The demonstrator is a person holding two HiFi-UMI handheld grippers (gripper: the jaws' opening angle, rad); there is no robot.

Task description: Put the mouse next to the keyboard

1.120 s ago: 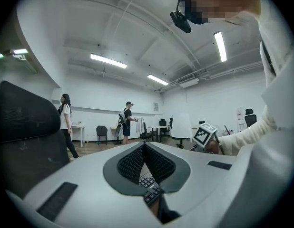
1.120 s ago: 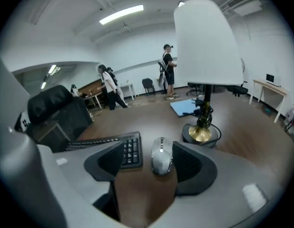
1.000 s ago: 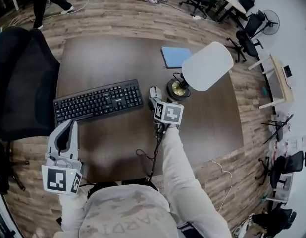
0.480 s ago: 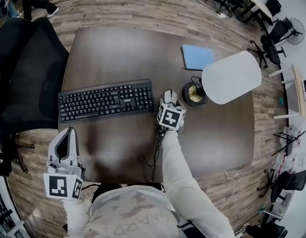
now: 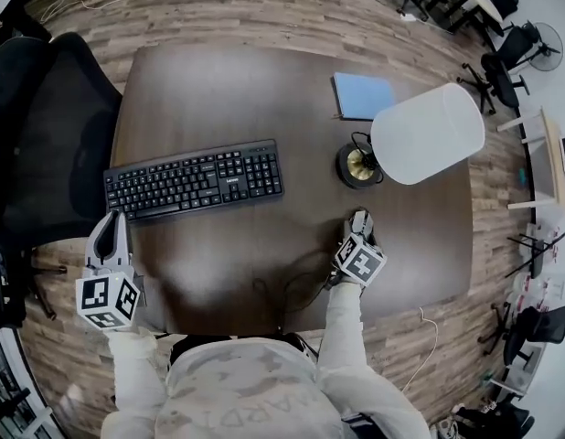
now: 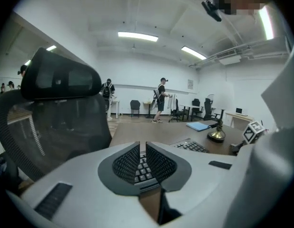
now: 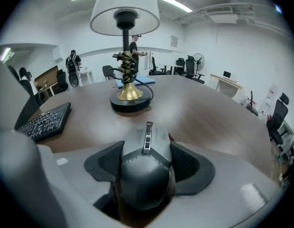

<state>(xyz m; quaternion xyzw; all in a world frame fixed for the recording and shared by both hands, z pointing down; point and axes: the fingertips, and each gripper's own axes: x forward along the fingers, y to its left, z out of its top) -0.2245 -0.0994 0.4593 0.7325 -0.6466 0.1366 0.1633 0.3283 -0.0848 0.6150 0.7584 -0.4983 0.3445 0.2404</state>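
Left gripper [image 6: 143, 145] closed above the near edge of a dark brown wooden table [image 6: 151, 133], with a tall black mesh-back office chair [image 6: 56, 122] filling the left.
Its grey jaws with black ribbed pads [image 6: 124, 163] stand almost together with only a thin slit between them and nothing clamped. Keys of the black full-size keyboard [image 6: 190, 145] show through the slit and just right of the jaws. Farther along the table lie a flat light-blue notebook [image 6: 198, 125] and a round brass lamp base [image 6: 216, 135]. At the back of the white room are two standing people in dark clothes [image 6: 160, 99], black chairs and long ceiling lights [image 6: 137, 35].
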